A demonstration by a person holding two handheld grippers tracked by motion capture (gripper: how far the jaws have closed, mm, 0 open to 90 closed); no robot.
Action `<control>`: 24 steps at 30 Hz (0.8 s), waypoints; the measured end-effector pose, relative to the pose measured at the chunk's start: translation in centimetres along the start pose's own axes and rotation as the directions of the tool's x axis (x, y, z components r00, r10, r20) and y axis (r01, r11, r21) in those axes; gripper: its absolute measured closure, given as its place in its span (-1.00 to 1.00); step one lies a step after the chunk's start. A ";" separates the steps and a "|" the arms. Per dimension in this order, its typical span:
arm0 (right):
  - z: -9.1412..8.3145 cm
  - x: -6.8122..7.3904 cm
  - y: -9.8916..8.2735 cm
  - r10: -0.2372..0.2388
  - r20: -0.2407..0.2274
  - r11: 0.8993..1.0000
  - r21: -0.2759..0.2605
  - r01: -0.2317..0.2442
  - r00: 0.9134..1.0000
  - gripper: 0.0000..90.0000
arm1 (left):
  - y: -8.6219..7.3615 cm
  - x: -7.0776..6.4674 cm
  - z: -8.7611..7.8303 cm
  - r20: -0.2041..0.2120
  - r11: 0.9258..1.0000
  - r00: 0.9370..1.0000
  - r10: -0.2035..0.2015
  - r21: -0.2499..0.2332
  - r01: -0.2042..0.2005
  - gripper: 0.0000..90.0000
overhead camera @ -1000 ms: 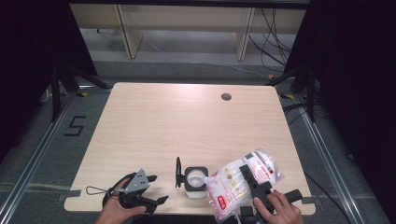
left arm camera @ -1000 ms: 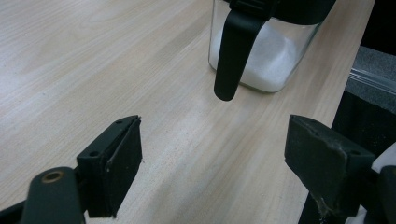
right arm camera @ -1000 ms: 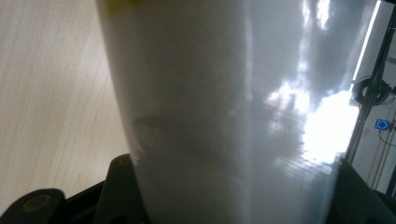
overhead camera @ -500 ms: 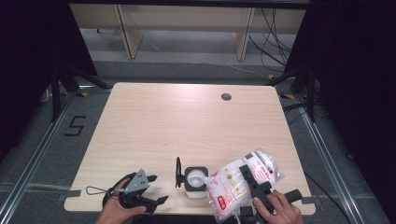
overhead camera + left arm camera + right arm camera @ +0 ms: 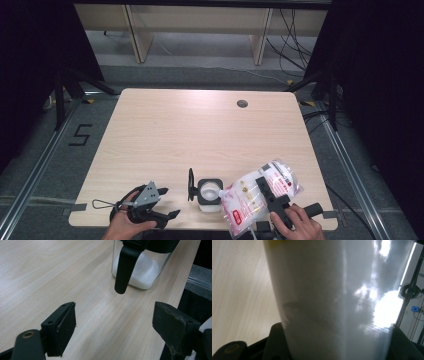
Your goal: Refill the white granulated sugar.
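A clear square jar [image 5: 209, 196] with a black rim stands near the table's front edge, part full of white powder. Its black lid [image 5: 190, 184] is flipped up on its left side. My right gripper [image 5: 262, 186] is shut on a plastic bag [image 5: 243, 204] of white powder, tilted with its lower end at the jar's mouth. The bag [image 5: 332, 297] sits between the jaws of my right gripper [image 5: 337, 340]. My left gripper [image 5: 169, 203] lies left of the jar, open. In the left gripper view, nothing is between the jaws of the left gripper [image 5: 115, 325], and the jar [image 5: 147, 272] with its hanging black latch [image 5: 123, 270] is just ahead.
The light wooden table [image 5: 200, 130] has a round cable hole [image 5: 242, 104] at the back right. Its front edge runs close to both hands. Shelf legs and cables stand behind the table, and a tape figure "5" [image 5: 80, 135] marks the floor at the left.
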State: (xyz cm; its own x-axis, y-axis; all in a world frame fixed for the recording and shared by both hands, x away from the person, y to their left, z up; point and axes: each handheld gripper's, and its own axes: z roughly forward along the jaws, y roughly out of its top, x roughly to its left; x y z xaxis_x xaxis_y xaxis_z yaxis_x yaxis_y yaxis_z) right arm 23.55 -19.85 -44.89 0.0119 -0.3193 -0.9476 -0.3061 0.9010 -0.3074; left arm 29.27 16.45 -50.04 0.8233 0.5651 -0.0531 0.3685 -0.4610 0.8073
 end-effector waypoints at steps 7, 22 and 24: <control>-0.1 -0.1 0.1 -0.015 0.004 1.000 -0.005 0.015 1.000 0.15 | 0.0 -0.1 0.0 0.007 1.000 1.000 -0.009 -0.009 0.010 -0.59; 0.0 -0.1 0.0 0.012 -0.002 1.000 -0.009 -0.012 1.000 0.16 | 0.0 0.0 0.0 0.000 1.000 1.000 -0.001 -0.001 0.001 -0.59; 0.0 0.0 -0.1 0.024 -0.003 1.000 -0.004 -0.024 1.000 0.16 | 0.0 -0.1 0.0 0.012 1.000 1.000 -0.015 -0.003 0.015 -0.59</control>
State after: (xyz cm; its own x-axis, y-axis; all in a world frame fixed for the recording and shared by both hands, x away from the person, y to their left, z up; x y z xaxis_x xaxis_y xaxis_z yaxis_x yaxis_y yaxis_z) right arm 23.53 -19.91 -44.82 0.0019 -0.2988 -0.9543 -0.3100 0.9071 -0.2846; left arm 29.23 16.38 -50.03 0.8224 0.5643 -0.0723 0.3800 -0.4503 0.8080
